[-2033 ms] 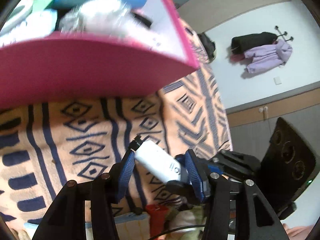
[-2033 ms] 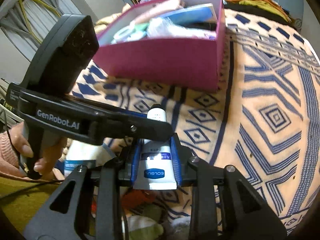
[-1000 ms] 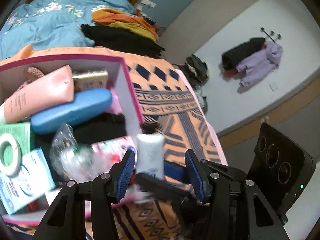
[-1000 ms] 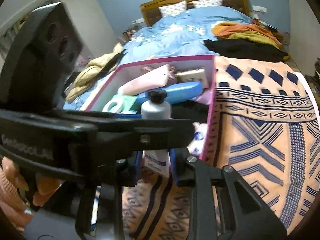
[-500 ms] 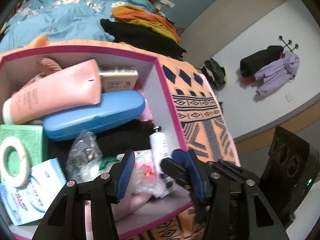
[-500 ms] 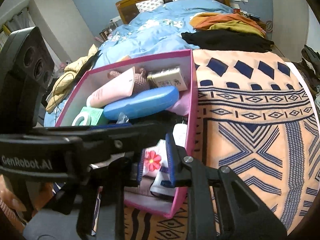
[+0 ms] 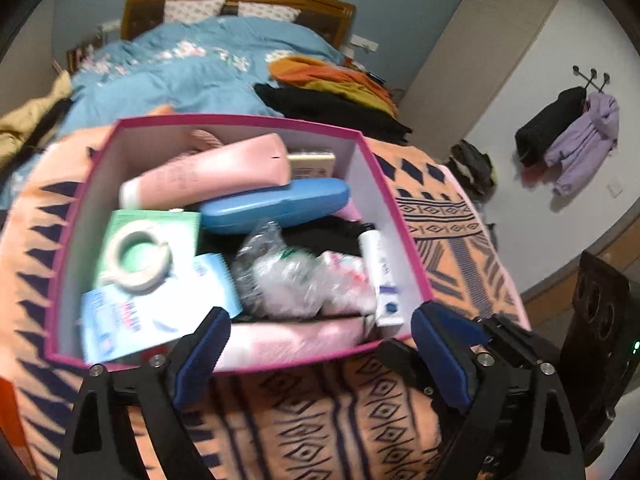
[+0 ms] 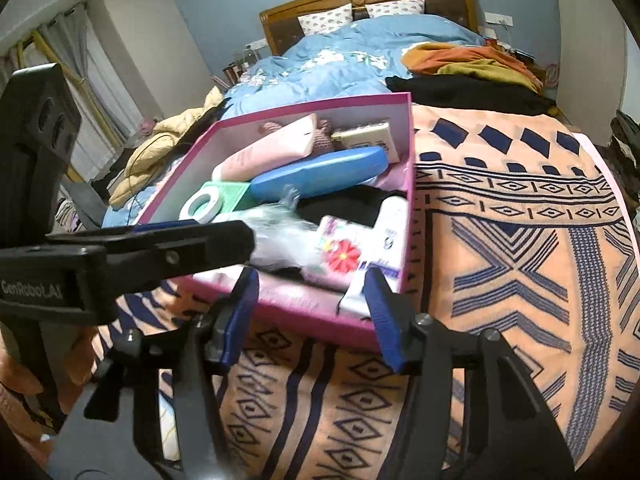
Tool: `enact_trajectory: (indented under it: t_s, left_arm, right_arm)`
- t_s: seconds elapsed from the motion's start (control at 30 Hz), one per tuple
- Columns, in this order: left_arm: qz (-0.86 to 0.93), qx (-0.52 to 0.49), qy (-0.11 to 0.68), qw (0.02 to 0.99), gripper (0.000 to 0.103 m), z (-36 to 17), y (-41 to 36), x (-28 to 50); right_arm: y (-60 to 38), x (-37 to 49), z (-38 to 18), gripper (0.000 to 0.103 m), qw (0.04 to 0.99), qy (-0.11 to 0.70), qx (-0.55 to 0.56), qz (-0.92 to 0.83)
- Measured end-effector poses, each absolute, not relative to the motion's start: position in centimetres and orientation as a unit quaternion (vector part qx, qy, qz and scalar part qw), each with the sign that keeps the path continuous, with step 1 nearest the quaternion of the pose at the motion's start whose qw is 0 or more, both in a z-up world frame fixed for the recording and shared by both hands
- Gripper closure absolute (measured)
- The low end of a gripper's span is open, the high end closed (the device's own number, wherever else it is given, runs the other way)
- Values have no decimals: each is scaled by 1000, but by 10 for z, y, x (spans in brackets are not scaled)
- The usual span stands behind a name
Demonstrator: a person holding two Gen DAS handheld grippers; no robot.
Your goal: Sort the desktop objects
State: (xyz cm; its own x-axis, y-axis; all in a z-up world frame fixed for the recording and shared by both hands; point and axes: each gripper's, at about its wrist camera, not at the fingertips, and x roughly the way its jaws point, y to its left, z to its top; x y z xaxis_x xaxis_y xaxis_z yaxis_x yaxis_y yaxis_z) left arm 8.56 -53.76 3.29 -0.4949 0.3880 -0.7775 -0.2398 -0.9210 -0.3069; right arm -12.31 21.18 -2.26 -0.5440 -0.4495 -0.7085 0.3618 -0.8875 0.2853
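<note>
White tube [image 7: 381, 276], slim, with a black cap at its far end and a blue mark near its flat near end, lies inside the pink box [image 7: 404, 224], along the right wall near the front corner. Closest to me, my left gripper [image 7: 320, 350] has its blue pads spreading wide, nothing between them, just short of the box's front wall. My right gripper [image 8: 310, 312] is opening too, its pads apart and gripping nothing, at the same front edge. Beyond the tube sit crumpled clear plastic [image 7: 280, 276], a tape roll [image 7: 136, 256], a blue case [image 7: 276, 204] and a pink tube [image 7: 208, 172]. The box rests on an orange patterned blanket [image 8: 520, 240].
</note>
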Motion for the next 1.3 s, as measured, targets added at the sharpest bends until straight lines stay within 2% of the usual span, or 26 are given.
enact_trajectory:
  t_s: [0.07,0.27,0.33,0.4,0.67,0.8,0.93,1.0,1.3]
  left_arm:
    - [869,-460,-68,170,2,36,-542,97]
    - [881,-452,-50,133,2,38,-554,125]
    - [884,-450,-45,116,2,39,-558,131]
    - [889,-445,-36,100,2,40,-560,138]
    - [883,-462,-39,74,2,34,-569,150]
    - [876,-473,-51,75,2,32,-574,153]
    - [876,-474,-53,69,2,31,-579,157]
    - [876,-475,-52,63,2,30,-581,160]
    - [872,-481,-54,69,2,20,-583,175]
  right_arm:
    - [208,-115,-22,43,230,-44,412,-880]
    - [203,-99,-17,40,243,-46,407,-880]
    - [201,-93,-17,36,248,-48,408,-878]
    - [197,-86,-19,24,251,-48,410,-875]
    - [183,-66,-28,20,259,-42,426,-866]
    - [179,-60,-28,9,260,-38,427,-865]
    - [176,-57,-27,7,261,-39,425,-866]
    - [174,-56,-27,1,259,-35,424,-867]
    - [171,-56,-33,1,244,-20,438,-865]
